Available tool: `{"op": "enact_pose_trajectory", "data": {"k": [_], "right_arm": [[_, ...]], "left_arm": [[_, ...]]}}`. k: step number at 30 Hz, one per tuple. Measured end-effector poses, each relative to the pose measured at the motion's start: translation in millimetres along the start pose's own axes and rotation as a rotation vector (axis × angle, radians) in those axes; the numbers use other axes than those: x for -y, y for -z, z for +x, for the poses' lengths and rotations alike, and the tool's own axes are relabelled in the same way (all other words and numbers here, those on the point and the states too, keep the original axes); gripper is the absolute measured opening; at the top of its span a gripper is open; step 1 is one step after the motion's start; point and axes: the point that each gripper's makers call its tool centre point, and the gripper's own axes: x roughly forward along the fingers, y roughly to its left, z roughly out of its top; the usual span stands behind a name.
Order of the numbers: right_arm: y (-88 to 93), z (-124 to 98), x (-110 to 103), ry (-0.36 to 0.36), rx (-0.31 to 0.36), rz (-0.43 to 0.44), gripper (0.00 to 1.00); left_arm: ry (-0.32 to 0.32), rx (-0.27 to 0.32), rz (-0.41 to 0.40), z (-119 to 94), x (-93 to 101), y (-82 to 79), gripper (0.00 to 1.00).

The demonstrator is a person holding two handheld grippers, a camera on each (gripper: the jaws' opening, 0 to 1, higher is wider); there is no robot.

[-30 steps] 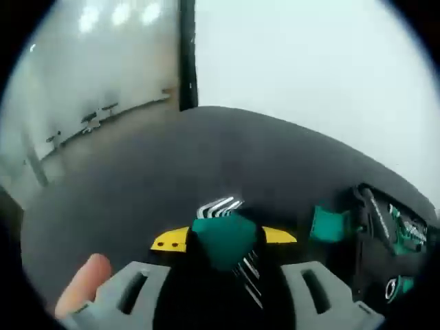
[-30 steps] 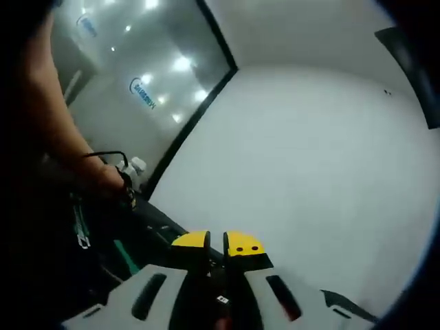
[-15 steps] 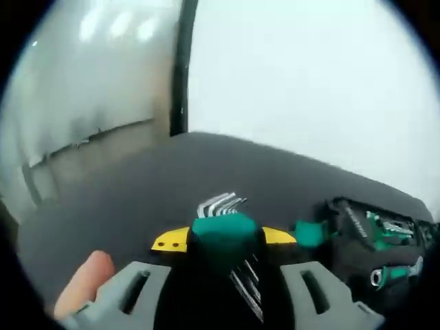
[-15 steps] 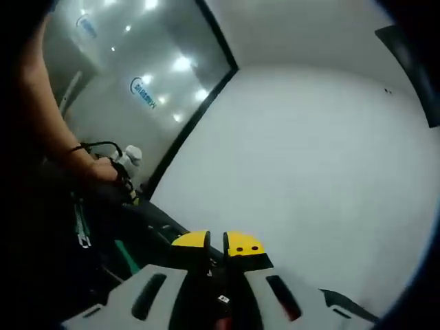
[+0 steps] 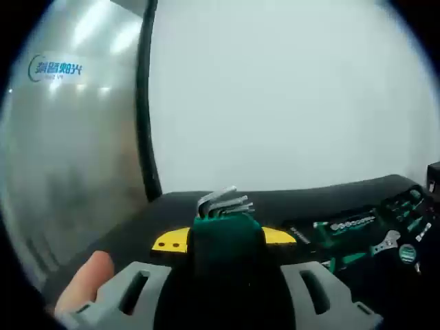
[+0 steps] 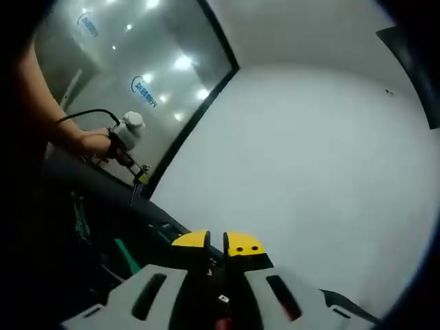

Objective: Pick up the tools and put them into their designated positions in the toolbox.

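Left claw, right claw: grey slotted bodies, yellow tips.

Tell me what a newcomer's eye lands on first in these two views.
First, the green hex key set clamped in the left tool, its silver keys fanned out above the holder, low in the middle of the left gripper view. To its right lies the open toolbox with green-handled tools. In the right gripper view, the right tool is shut on nothing before a pale wall.
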Motion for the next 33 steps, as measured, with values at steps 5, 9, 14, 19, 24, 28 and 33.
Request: {"op": "enact_pose_trajectory", "data": {"k": [5,9,14,19,24,28,33], "right_arm": [[0.3,-0.1,-0.7,-0.002,-0.002,-0.001,0.06],[0.9,0.0,-1.2,-0.004,-0.004,-0.004,0.06],[3.4,1.5,1.1,0.001,-0.003,0.0,0.06],[0.5,-1.8,1.8,0.003,-0.002,0.002,0.06],[-0.7,-2.9,1.7,0.006,-0.004,-0.002,0.06],[0.6,-2.3,3.5,0.011,-0.006,0.003,0.06],[-1.2,-3.9,3.5,0.012,-0.005,0.003,0.06]], "left_arm": [[0.105,0.018,0.077,-16.8,16.4,-20.1,0.3],[0.199,-0.023,0.09,-37.4,31.0,-24.5,0.3],[0.325,-0.12,0.192,-56.9,53.0,-14.7,0.3],[0.418,-0.246,0.328,-65.7,78.3,11.1,0.3],[0.459,-0.266,0.399,-62.3,105.5,16.5,0.3],[0.517,-0.266,0.468,-57.5,133.0,22.8,0.3],[0.564,-0.279,0.461,-60.0,155.0,27.3,0.07]]}}
